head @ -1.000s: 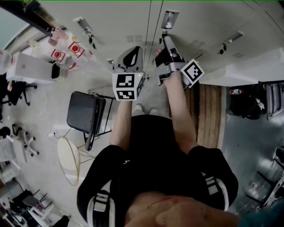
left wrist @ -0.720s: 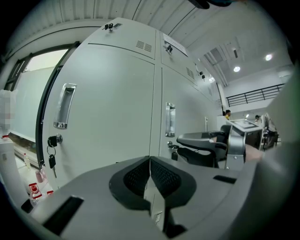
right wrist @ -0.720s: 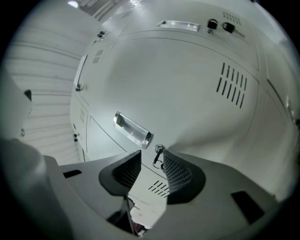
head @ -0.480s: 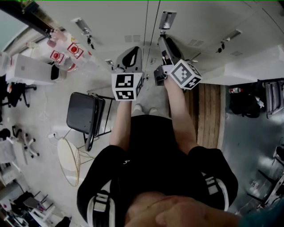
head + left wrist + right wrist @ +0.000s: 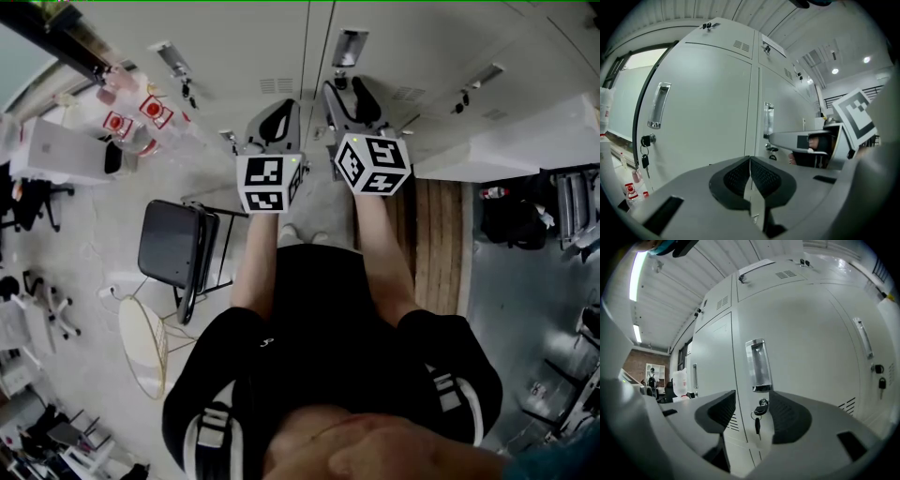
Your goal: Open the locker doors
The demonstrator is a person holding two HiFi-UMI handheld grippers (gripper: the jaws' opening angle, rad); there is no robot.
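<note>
A row of pale grey lockers (image 5: 281, 47) fills the top of the head view. In the right gripper view one door has a chrome recessed handle (image 5: 758, 364), and below it a key (image 5: 759, 412) hangs in the lock. My right gripper (image 5: 752, 412) faces that key from a short way off. Its jaws are opening and nothing is pressed between its pads (image 5: 785, 416). In the head view it (image 5: 347, 96) sits just below the handle (image 5: 349, 47). My left gripper (image 5: 750, 174) is shut on nothing and points at the neighbouring door, which has a handle (image 5: 658, 105) and hanging keys (image 5: 644, 160).
A black folding chair (image 5: 173, 248) and a round wire table (image 5: 141, 342) stand on the floor at the left. Bottles (image 5: 141, 112) and a white box (image 5: 56, 141) sit further left. Wooden boards (image 5: 441, 244) lie to the right, under a white panel (image 5: 525, 141).
My right gripper has drawn back from the lock and turned, so its marker cube now faces up, and its jaws have spread apart. The left gripper has stayed put.
</note>
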